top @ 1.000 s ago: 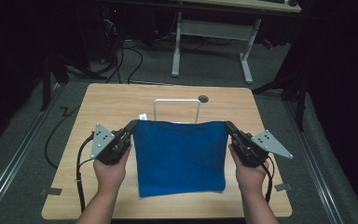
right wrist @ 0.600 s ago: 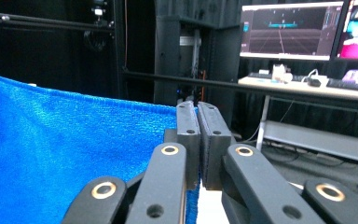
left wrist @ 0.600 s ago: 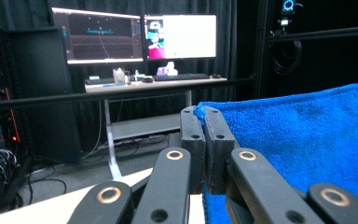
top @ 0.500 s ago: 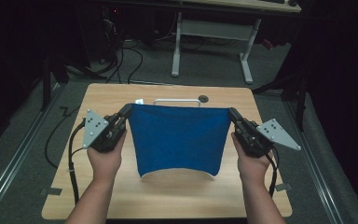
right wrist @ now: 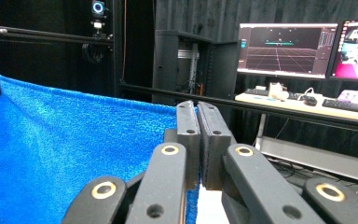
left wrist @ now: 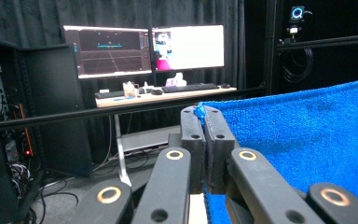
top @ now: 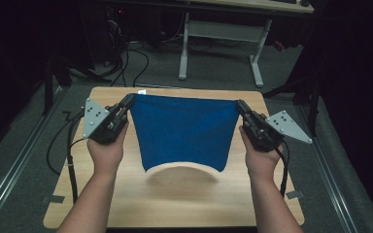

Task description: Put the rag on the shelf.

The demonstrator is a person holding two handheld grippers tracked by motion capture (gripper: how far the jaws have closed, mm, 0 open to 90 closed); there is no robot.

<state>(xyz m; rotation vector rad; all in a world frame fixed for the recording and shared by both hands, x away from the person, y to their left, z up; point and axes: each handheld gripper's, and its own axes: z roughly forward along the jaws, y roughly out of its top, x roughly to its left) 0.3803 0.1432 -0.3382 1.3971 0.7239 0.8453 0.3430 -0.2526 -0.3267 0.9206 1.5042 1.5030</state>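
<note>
A blue cloth (top: 184, 131) hangs stretched between my two grippers above the wooden table (top: 175, 194). My left gripper (top: 128, 101) is shut on the cloth's upper left corner, and my right gripper (top: 240, 105) is shut on its upper right corner. The cloth's lower edge curves up and hangs clear of the tabletop. In the left gripper view a tuft of blue cloth (left wrist: 307, 149) pokes out between the left gripper (left wrist: 200, 112)'s closed jaws. In the right gripper view the cloth (right wrist: 65, 154) spreads left from the right gripper (right wrist: 196, 106)'s closed jaws.
A small white tag (top: 141, 91) peeks up behind the cloth's top left edge. Beyond the table stands a white-legged desk (top: 218, 43) with monitors (left wrist: 144, 49). Cables (top: 63, 141) trail off the table's left side. Dark curtains surround the area.
Both grippers have risen with the cloth's corners. The cloth, which lay flat on the table, now hangs lifted off it, and it hides the white frame at the back.
</note>
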